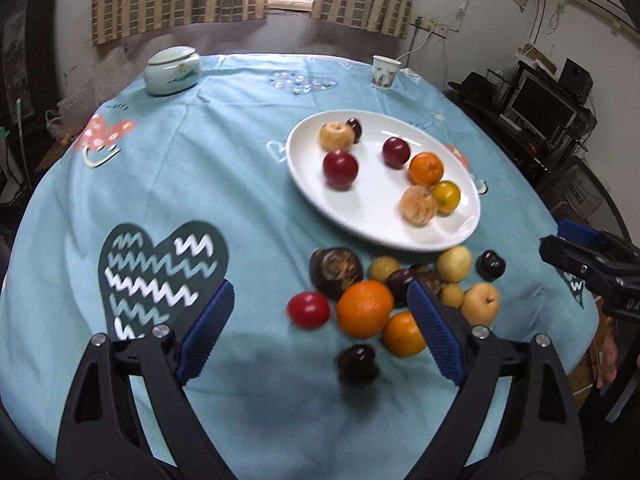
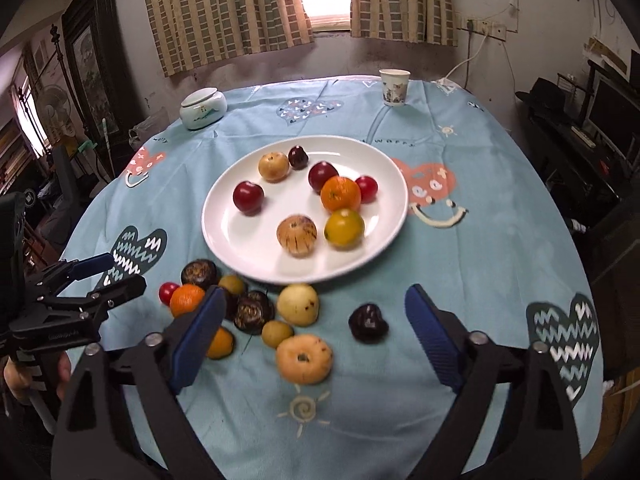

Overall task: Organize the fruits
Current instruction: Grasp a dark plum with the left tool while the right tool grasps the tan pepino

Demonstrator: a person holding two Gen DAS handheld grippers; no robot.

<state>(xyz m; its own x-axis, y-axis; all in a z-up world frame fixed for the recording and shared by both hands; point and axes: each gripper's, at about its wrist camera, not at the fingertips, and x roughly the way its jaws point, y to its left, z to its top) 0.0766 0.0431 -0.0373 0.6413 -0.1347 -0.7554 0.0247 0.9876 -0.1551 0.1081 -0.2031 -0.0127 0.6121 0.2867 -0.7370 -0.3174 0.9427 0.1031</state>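
Left wrist view. Left tool [image 1: 320, 312] has its blue ribbed fingers [image 1: 210, 330] spread wide with nothing between them; it hangs above the tabletop [image 1: 208, 160], which is covered by a light blue patterned cloth. A loose cluster of fruit lies just beyond and partly between the fingertips: a large orange [image 1: 365, 309] in the centre, a red round plum [image 1: 309, 309] to its left, a dark brown ribbed fruit [image 1: 337, 272] beyond it, a smaller orange [image 1: 404, 334] partly behind the right finger, and a dark purple plum [image 1: 357, 364] nearest the camera. A pale yellow pear [image 1: 480, 303] lies right of the right finger. Farther off, a white oval ceramic plate [image 1: 372, 216] holds red plums, oranges and pale pears. Fruit edges are blurred. Right tool [image 1: 576, 260] shows at the right edge; its fingers look close together, but whether they are shut cannot be told here.

Right wrist view. Right tool [image 2: 312, 312] is wide open and holds nothing. Between its fingers lie the pale yellow pear [image 2: 305, 358] nearest, and the dark purple plum [image 2: 368, 324] toward the right finger. The dark brown ribbed fruit [image 2: 253, 311] sits just beside the left fingertip. The plate [image 2: 240, 240] lies beyond the cluster, mid-tabletop. Left tool [image 2: 104, 276] enters from the left, fingers apart, near the large orange [image 2: 186, 299]. A white lidded ceramic jar [image 2: 203, 109] and a paper cup [image 2: 394, 87] stand at the far edge.
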